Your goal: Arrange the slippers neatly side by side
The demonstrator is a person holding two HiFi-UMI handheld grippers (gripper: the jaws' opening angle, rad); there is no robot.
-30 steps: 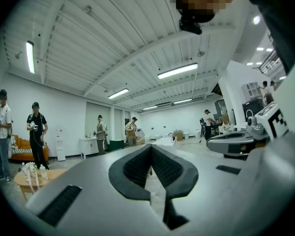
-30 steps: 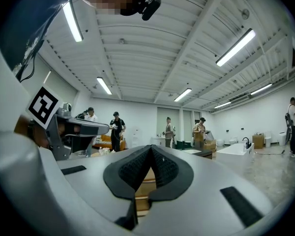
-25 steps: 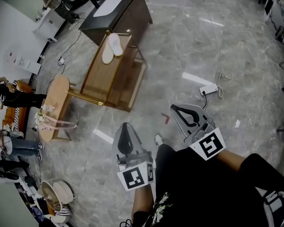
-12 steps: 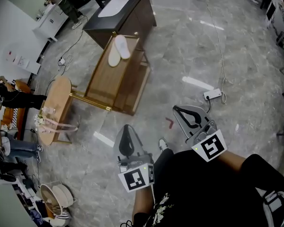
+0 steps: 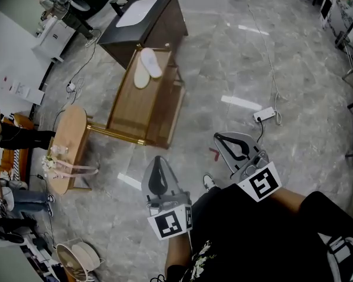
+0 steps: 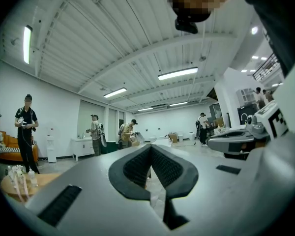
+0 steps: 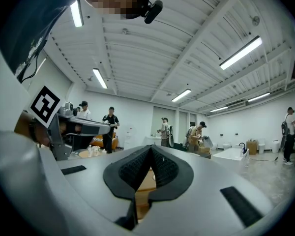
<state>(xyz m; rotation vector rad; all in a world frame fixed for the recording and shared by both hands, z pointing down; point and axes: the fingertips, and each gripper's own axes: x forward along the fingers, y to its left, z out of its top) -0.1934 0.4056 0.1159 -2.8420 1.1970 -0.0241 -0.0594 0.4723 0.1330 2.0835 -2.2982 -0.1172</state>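
Marble floor [image 5: 223, 63] underfoot. My left gripper [image 5: 156, 159], right gripper [image 5: 219, 137]: both pressed together, empty, held level. Slippers [image 5: 147, 66] overlap crookedly atop wooden rack [image 5: 142, 107], well ahead. Rack slightly nearer me than a second ago.
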